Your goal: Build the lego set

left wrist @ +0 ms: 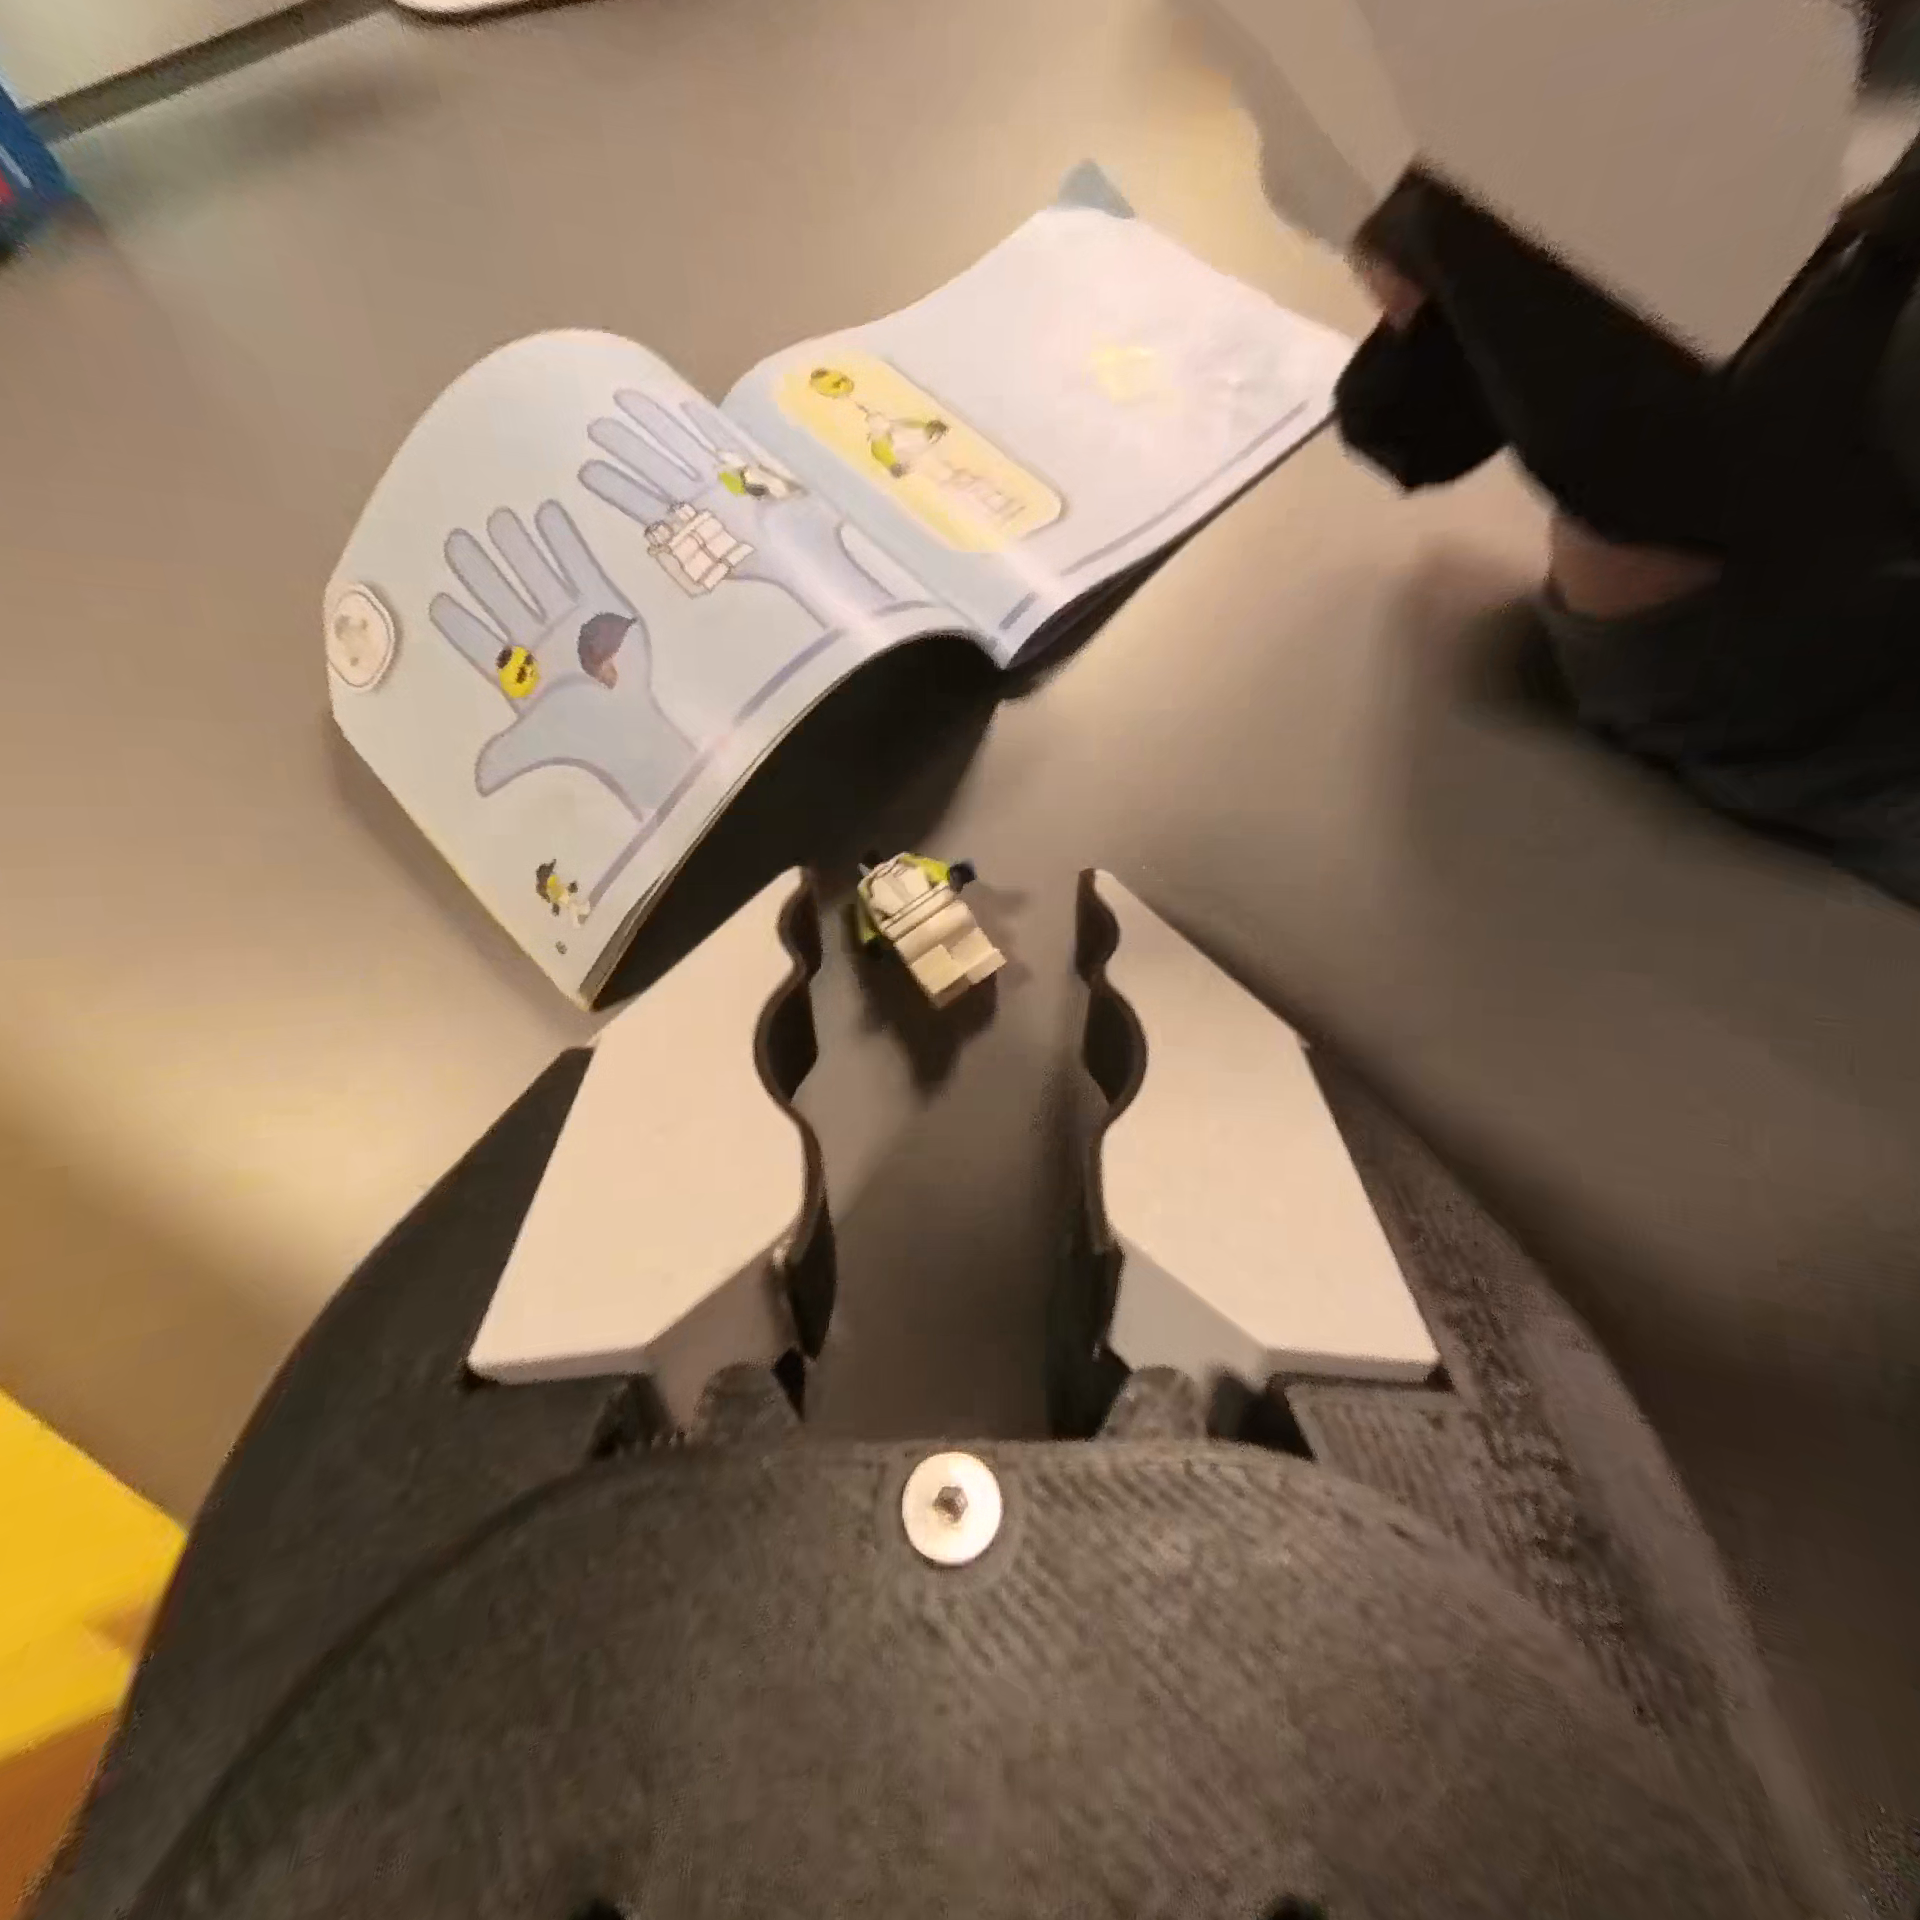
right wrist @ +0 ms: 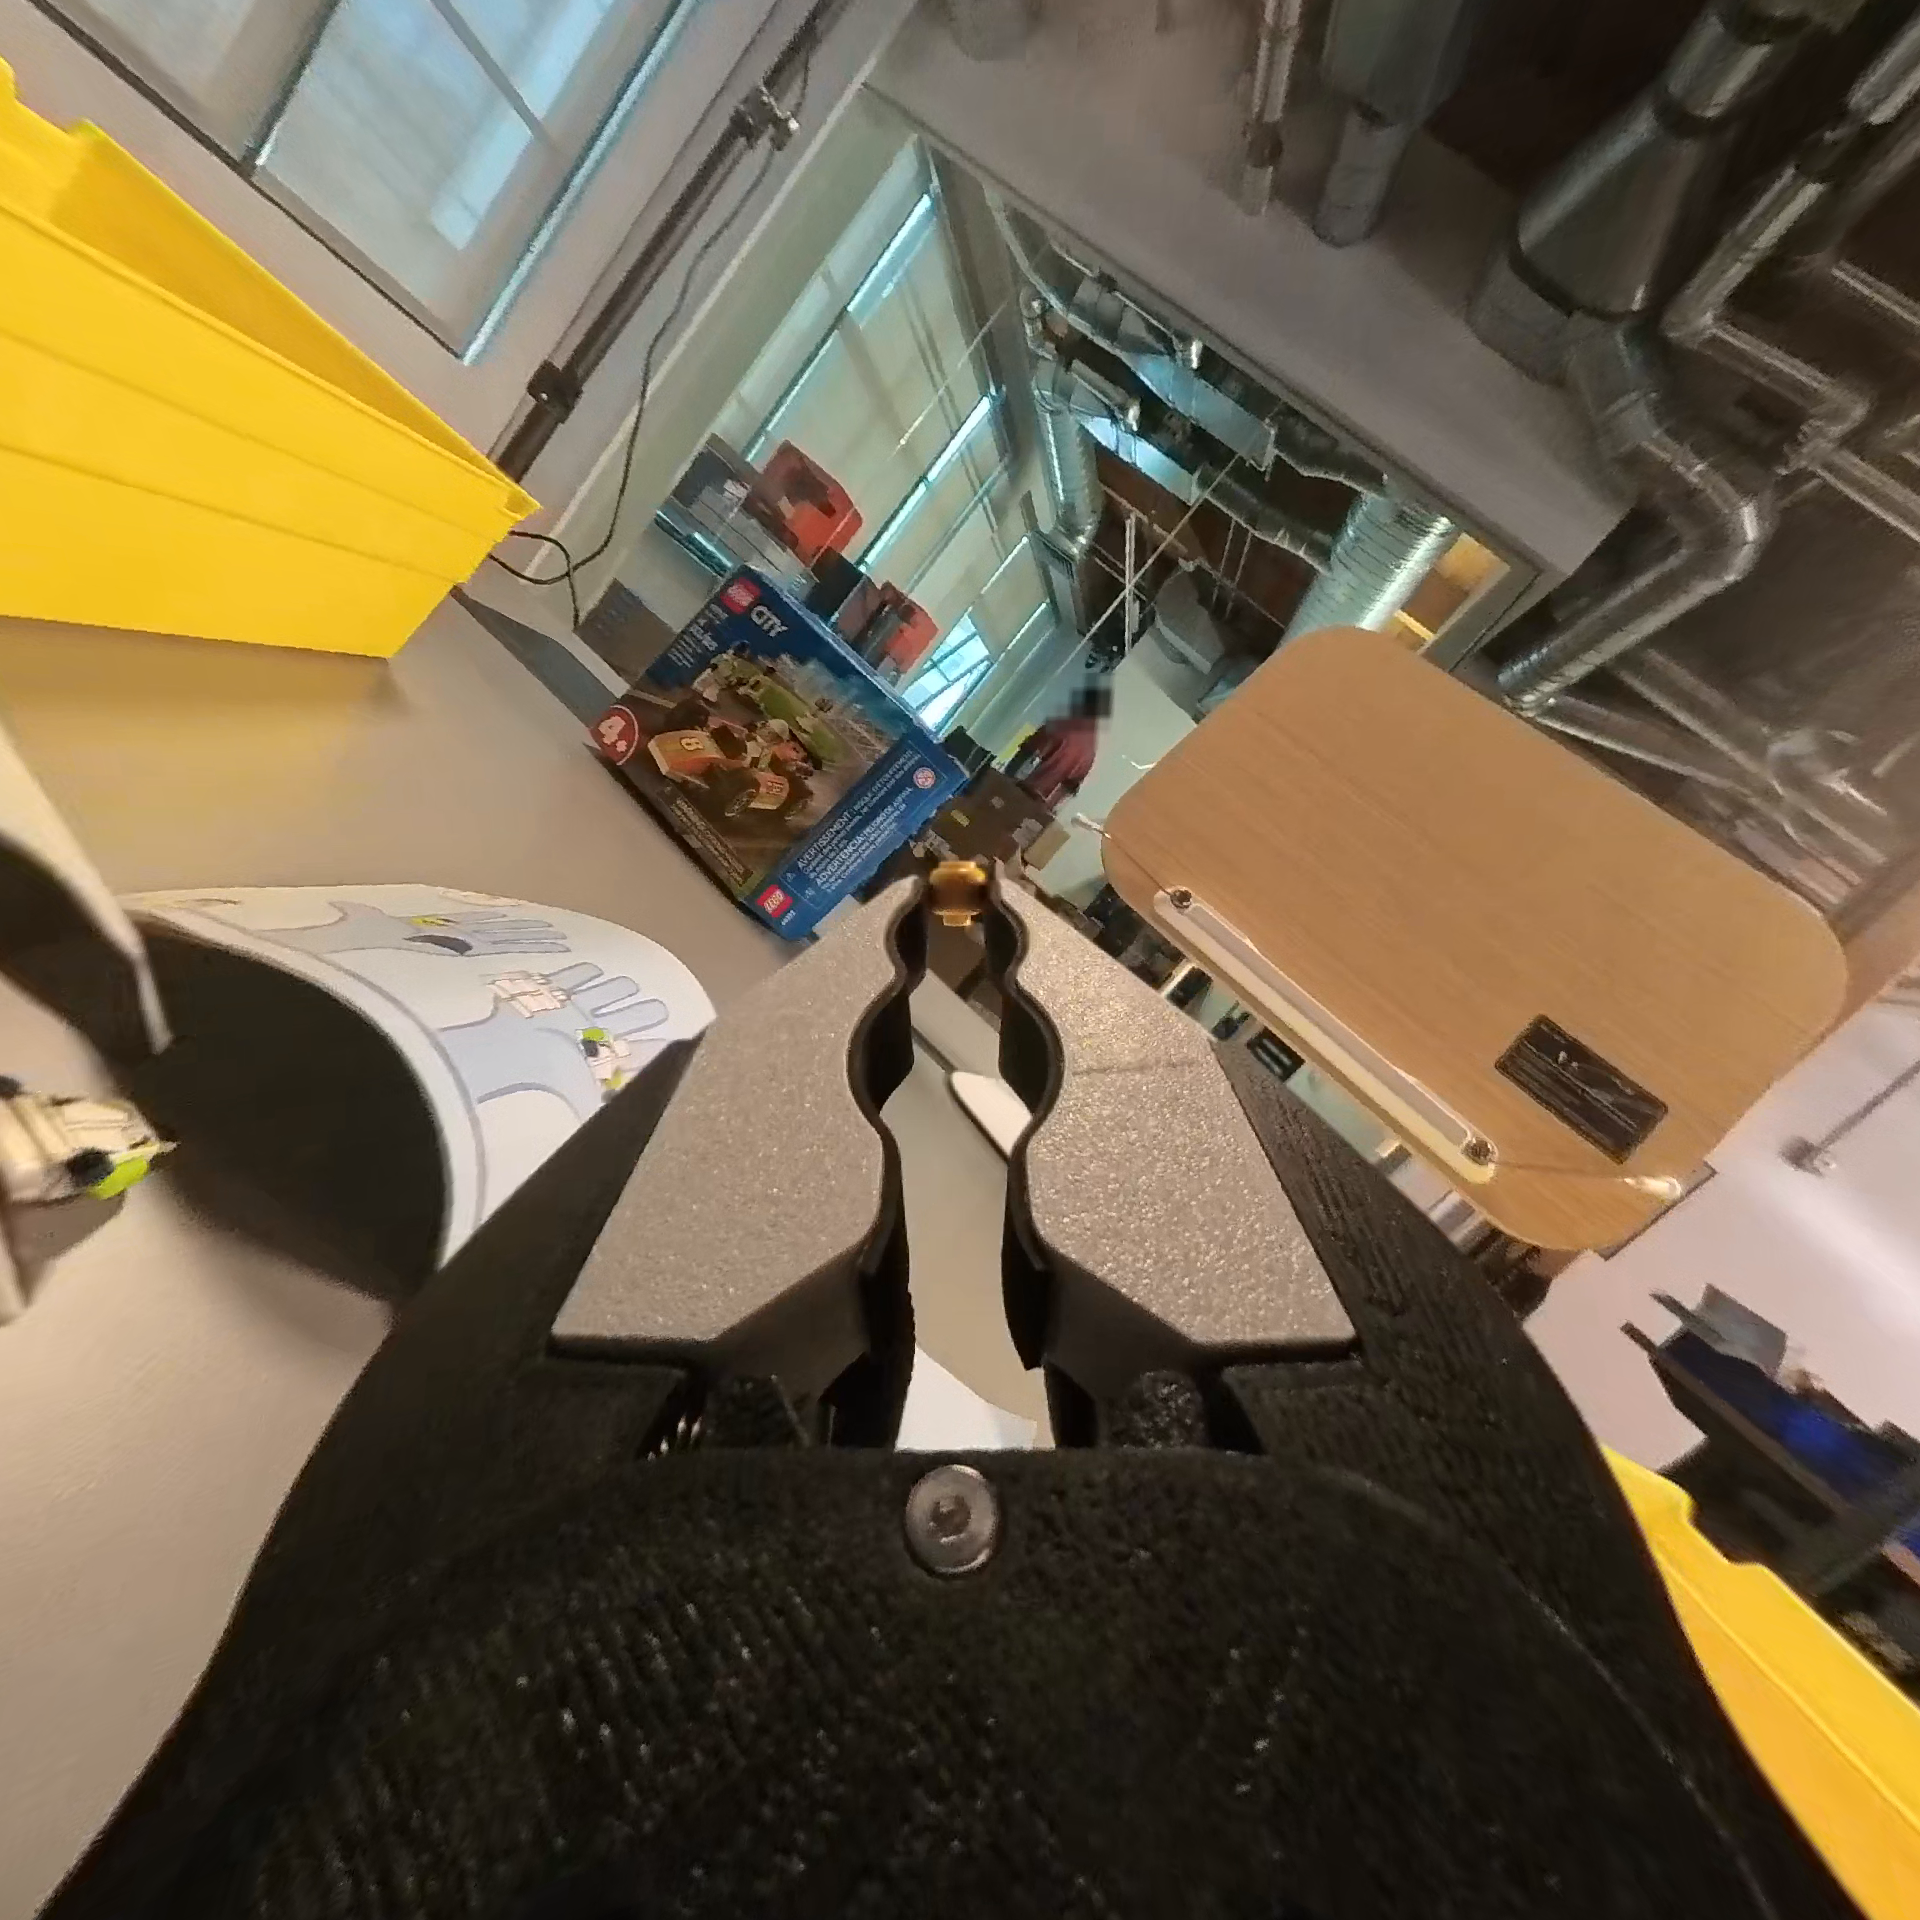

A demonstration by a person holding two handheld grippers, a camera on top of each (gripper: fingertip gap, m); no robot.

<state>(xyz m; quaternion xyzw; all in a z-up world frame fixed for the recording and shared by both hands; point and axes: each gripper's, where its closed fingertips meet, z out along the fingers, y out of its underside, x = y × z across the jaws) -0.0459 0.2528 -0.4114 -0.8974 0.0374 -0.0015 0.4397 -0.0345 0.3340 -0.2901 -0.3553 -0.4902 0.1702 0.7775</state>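
The headless minifigure body (left wrist: 928, 928) lies on its back on the grey table (left wrist: 1351, 935), between the tips of the left hand-held gripper (left wrist: 940, 904), whose jaws stand wide and empty. It looks light, hard and slick; gripping across the torso seems safest, since legs and arms swivel. The right hand-held gripper (right wrist: 956, 902) pinches a tiny yellow piece (right wrist: 956, 891), likely the head, easily dropped.

The headless minifigure (left wrist: 928, 928) lies on the table (left wrist: 1351, 1039) just before the open booklet (left wrist: 790, 540).
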